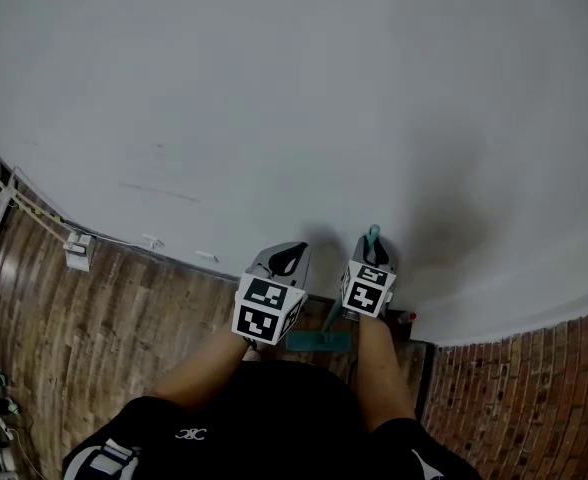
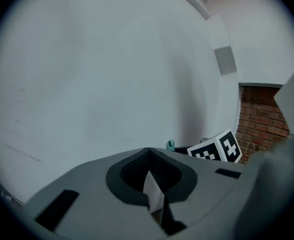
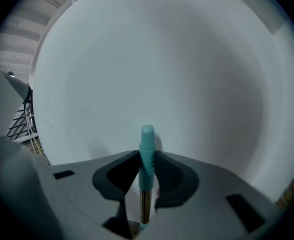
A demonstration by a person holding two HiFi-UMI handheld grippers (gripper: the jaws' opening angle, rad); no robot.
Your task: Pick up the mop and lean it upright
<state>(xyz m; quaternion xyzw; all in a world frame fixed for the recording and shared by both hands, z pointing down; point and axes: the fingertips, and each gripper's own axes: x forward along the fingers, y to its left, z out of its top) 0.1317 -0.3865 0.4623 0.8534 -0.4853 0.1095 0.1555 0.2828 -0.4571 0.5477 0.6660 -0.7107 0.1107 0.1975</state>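
Right hand-held gripper (image 3: pixel 146 186) clamps upright mop (image 3: pixel 146 156).

matt wall (image 1: pixel 274 88), seemingly metal mop shaft (image 3: pixel 144 204)

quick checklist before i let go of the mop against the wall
1. Right tool clamped on the mop handle: ok.
2. Handle roughly upright: ok.
3. Handle top resting on the wall: cannot tell; it is close, but contact is not shown.
4. Mop head down on the floor at the wall's foot: ok.
5. Left tool empty and off the mop: ok.
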